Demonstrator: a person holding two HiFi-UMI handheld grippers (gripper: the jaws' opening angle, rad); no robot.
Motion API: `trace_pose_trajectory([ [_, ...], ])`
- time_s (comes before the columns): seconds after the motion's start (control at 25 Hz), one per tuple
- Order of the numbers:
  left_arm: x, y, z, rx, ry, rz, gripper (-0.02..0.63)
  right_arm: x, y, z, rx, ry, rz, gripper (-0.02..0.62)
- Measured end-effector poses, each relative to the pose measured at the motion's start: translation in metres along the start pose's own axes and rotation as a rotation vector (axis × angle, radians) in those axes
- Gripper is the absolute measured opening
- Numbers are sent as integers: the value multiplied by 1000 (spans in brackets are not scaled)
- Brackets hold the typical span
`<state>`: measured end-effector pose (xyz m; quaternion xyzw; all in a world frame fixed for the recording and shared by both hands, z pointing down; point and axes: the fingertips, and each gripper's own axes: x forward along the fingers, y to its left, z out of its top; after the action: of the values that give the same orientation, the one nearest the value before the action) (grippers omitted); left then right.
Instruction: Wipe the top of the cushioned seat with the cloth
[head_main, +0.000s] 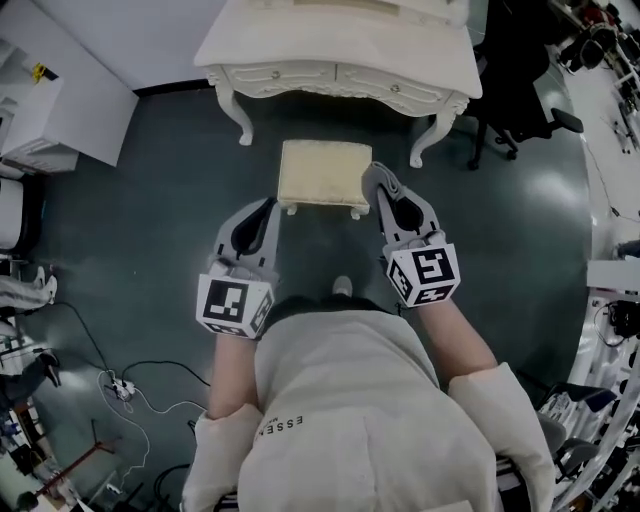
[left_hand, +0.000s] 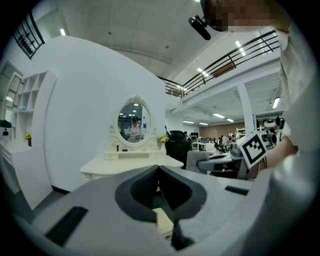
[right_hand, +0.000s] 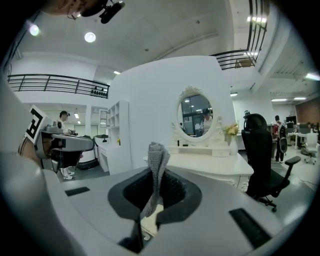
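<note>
grey knitted cloth (right_hand: 159, 156) stands pinched upright in my right claw (right_hand: 155, 172), jaws closed on it. my left claw (left_hand: 159, 170) is closed on nothing. the cream cushioned seat (head_main: 322, 173) sits on the floor (head_main: 150, 200) at twelve o'clock, between both claw tips, white dressing table (head_main: 340, 60) beyond it.

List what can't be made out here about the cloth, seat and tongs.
Cloth: head view, lost against the right tongs; full size unknown.
Cushioned seat: both gripper views, only a pale sliver past the tongs' bodies.
Whether the seat is dirty: head view, too small.
Dressing table: head view, cut off by the top edge.
</note>
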<state>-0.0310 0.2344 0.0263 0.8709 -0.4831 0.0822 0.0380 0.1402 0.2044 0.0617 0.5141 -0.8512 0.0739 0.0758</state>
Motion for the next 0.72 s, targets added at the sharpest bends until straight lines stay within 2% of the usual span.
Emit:
trace_pose_trajectory([
  [0.28,58,30,-20,-22,64,-7,2,69,-21,-3,22,37,39,26],
  [0.52,115,65,-31,-42,61,-96,2,144,-30,-18,53,91,56,26],
  [0.72,164,103,-63,-58,103,-166,2,215,-33,-54,81,197,63,26],
])
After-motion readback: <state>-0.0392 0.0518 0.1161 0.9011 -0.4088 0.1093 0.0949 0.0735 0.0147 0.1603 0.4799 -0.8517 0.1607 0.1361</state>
